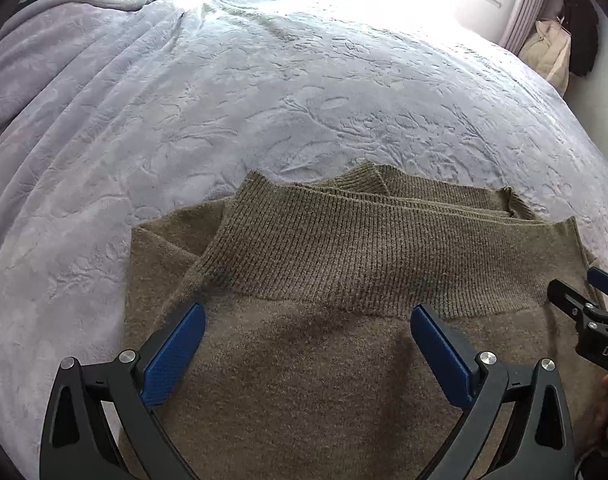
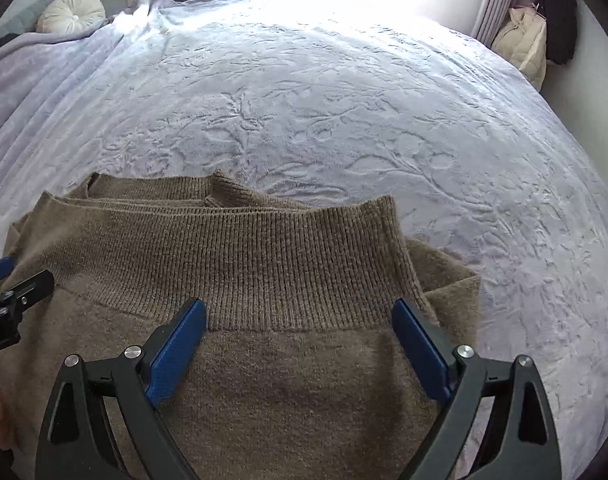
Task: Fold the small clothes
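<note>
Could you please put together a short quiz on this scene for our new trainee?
1. True or false: the left tool is shut on the sweater.
2. What does the sweater lie on? A) a wooden table B) a bedspread C) a tiled floor
3. Fill in: the ribbed band lies just ahead of the right tool, whose jaws stand ____.

Key: 1. False, its jaws are wide apart over the knit. 2. B. 3. open.
</note>
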